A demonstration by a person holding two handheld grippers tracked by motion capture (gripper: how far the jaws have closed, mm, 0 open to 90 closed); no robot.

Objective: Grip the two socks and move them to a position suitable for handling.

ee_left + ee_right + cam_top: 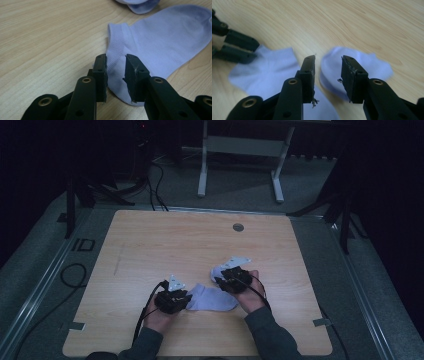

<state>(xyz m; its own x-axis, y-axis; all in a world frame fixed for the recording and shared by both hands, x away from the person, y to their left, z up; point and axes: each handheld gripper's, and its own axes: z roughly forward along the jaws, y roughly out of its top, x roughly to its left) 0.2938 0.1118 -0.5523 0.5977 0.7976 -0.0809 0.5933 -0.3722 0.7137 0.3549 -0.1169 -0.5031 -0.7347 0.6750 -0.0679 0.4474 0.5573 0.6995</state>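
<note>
- Lilac knit, thin and limp: in the high view one sock (212, 299) lies flat on the wooden table (150, 250), reaching from the left gripper (181, 300) toward the right gripper (223, 281). A second sock (216, 273) sits bunched just ahead of the right gripper. Judgement: both are light, soft and easily creased, with no stiffness to push against; each will drape once lifted.
- Left gripper view: jaws of the left gripper (116, 75) stand apart, nothing pinched, with the flat sock (160, 47) directly beyond and beneath them. The ribbed cuff band (115, 41) lies just past the tips; the toe end runs off to the far right. The bunched sock (142, 6) shows beyond. Judgement: the doubled cuff edge is the firmest hold; a pinch mid-body would likely gather one layer only.
- Right gripper view: jaws of the right gripper (327, 75) are parted and empty, hovering over the rounded, folded second sock (332, 67). The flat sock (269, 70) lies to their left, with the left gripper (237, 48) at its far edge. Pads show frayed lining; snagging the knit is a risk.
</note>
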